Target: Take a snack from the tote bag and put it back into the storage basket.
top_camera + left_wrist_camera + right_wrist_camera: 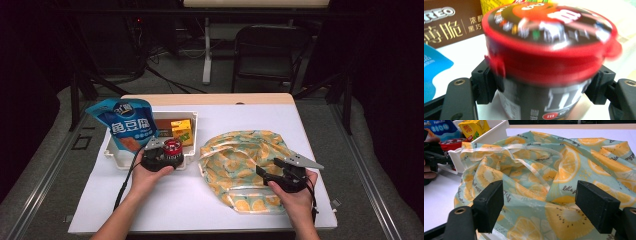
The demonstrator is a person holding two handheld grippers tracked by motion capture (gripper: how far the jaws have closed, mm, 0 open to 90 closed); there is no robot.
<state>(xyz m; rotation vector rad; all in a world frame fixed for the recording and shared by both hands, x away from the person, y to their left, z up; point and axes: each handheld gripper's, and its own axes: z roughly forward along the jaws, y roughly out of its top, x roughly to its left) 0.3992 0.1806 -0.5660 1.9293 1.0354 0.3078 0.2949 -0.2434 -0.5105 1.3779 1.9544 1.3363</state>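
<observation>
While the left gripper (544, 87) clamps the red-lidded candy tub (544, 50), the right gripper (539, 202) gapes wide over the lemon-print bag (554, 170).

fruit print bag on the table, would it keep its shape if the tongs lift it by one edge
Probably not. The thin teal plastic bag printed with orange slices lies crumpled in soft folds, so it would likely sag and hang limp. Its glossy surface may slip between the right tongs, which stand open over it. It looks light, so a push would probably just bunch it.
</observation>
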